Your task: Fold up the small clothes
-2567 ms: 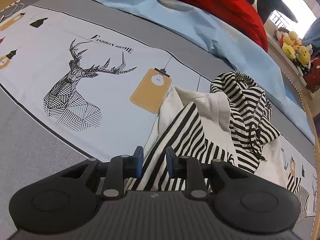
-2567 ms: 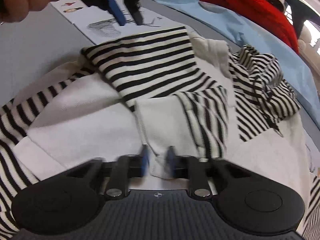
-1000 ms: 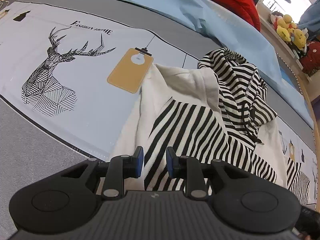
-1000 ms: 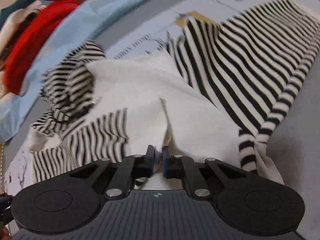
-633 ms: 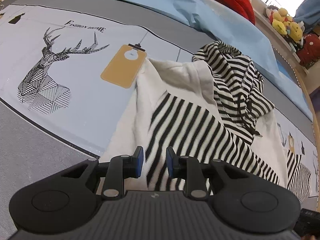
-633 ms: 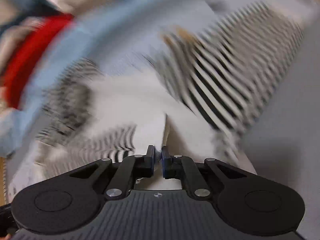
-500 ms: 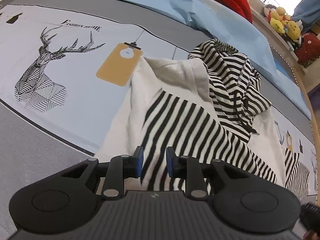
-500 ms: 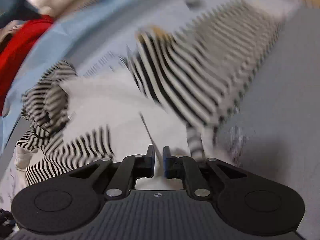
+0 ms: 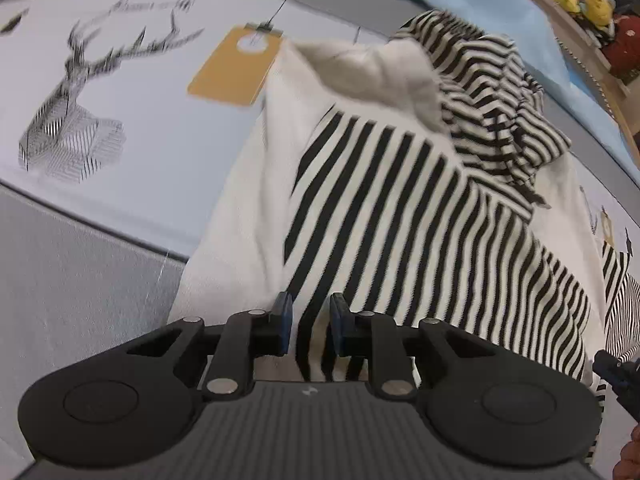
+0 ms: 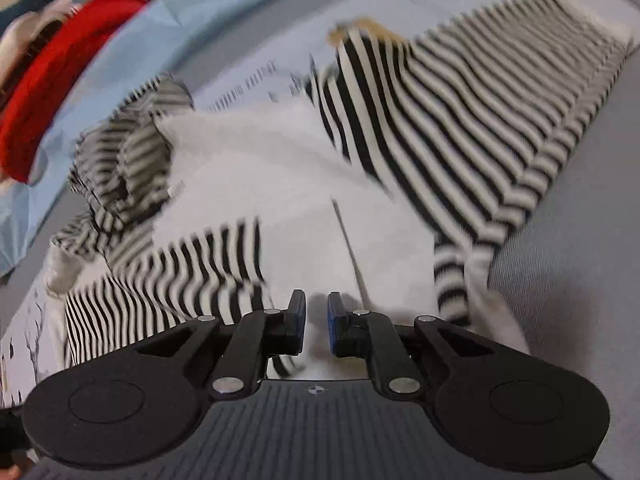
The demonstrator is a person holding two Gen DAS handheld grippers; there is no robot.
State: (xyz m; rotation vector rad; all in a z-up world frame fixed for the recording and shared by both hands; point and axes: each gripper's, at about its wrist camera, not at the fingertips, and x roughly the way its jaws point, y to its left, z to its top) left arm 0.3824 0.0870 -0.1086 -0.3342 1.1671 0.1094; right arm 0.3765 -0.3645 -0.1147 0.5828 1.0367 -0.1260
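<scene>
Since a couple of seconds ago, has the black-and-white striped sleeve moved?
Yes. In the left wrist view, the striped sleeve has been swung across the white garment body, away from the mustard tag print on the bedsheet.

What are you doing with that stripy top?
A person is folding a small black-and-white striped hoodie on a printed bedsheet. The left hand-held gripper has a striped sleeve between its fingers. The right hand-held gripper is opening over the white part, letting it go. The fold isn't finished yet.
</scene>
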